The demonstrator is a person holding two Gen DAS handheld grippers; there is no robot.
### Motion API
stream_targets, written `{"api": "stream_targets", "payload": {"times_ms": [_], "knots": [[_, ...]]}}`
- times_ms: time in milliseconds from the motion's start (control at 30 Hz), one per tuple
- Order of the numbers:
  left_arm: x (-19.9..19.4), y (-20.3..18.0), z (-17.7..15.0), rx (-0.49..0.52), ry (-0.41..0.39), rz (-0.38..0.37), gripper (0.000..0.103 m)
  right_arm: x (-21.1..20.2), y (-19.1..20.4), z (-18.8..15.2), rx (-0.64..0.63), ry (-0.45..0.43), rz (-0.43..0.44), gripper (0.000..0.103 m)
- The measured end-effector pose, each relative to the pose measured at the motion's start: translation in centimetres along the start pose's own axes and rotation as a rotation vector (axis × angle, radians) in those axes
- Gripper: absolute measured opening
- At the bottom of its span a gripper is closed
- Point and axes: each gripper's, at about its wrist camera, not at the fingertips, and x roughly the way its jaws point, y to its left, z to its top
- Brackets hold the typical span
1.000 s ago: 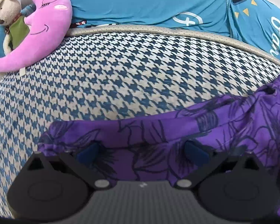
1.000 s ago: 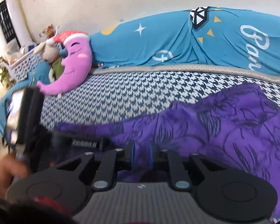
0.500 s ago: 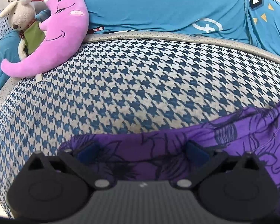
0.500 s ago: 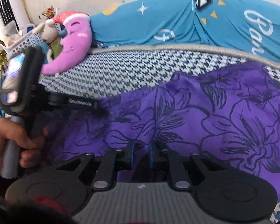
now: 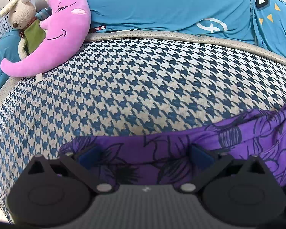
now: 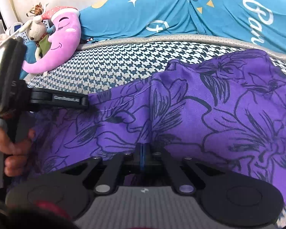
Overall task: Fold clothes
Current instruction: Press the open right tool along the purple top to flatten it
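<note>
- A purple floral garment lies spread across the near part of a houndstooth-covered bed.
- The right gripper has its jaws clenched on a fold of the cloth at its near edge.
- The left gripper hovers with jaws wide apart over the garment's left end, pads pressing on nothing.
- A pink moon cushion rests at the bed's far left corner.
</note>
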Motion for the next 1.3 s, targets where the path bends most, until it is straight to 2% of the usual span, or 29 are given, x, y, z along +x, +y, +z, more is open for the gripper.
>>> {"api": "stream_targets", "payload": {"times_ms": [167, 333, 500, 833, 1000, 1133, 1300], "knots": [[-0.3, 0.1, 0.0, 0.0, 0.002, -0.01, 0.103, -3.3, -0.2, -0.6, 0.002, -0.033, 0.013, 0.0], [-0.9, 0.1, -0.2, 0.009, 0.002, -0.011, 0.103, -5.0, -0.9, -2.0, 0.037, -0.025, 0.034, 0.0], [-1.0, 0.1, -0.5, 0.025, 0.001, -0.005, 0.103, -4.2, -1.3, -3.0, 0.035, 0.031, 0.009, 0.0], [-1.1, 0.2, -0.7, 0.037, 0.002, -0.006, 0.103, -2.2, -1.2, -3.6, 0.025, 0.04, -0.011, 0.0], [-1.9, 0.5, -0.8, 0.023, 0.008, -0.031, 0.103, -3.4, -0.9, -3.2, 0.025, 0.023, -0.021, 0.0], [-3.2, 1.0, -1.4, 0.029, 0.004, -0.058, 0.103, -5.4, -0.5, -3.1, 0.013, -0.024, -0.034, 0.0], [-4.9, 1.2, -2.7, 0.072, 0.005, -0.099, 0.103, -6.4, -0.7, -3.9, 0.041, -0.016, -0.036, 0.001]]}}
